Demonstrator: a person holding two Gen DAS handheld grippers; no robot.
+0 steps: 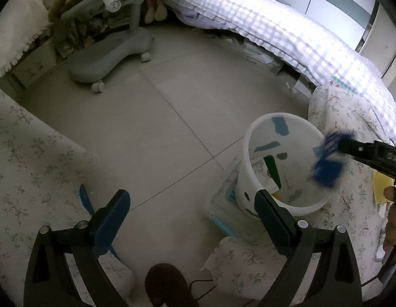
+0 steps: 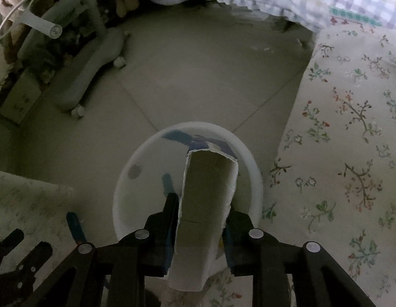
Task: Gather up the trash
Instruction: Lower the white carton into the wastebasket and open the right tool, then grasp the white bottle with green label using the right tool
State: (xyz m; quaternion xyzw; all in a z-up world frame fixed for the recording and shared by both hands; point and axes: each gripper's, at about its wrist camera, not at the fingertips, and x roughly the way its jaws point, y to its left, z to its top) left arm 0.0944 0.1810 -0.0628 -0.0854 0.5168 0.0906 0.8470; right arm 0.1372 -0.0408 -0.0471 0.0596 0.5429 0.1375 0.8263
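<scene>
A white bin [image 2: 198, 124] stands on the tiled floor, with coloured paper scraps stuck to its inner wall [image 1: 300, 138]. My right gripper [image 2: 201, 204] is shut on a torn carton [image 2: 210, 176], white inside and blue outside, held tilted over the bin's mouth. In the left wrist view the same carton [image 1: 326, 171] is a blue blur at the tip of the right gripper [image 1: 349, 153], above the bin's right rim. My left gripper [image 1: 193, 197] is open and wide, with bare floor between its fingers, just left of the bin. A blue strip [image 1: 85, 199] lies on the floor by its left finger.
A grey chair base on casters [image 1: 100, 58] stands at the far left. A bed with a checked quilt [image 1: 274, 25] runs along the back. Floral cloth [image 2: 351, 128] covers furniture on both sides. A clear container [image 1: 218, 204] sits against the bin, and a dark slipper [image 1: 164, 281] lies near me.
</scene>
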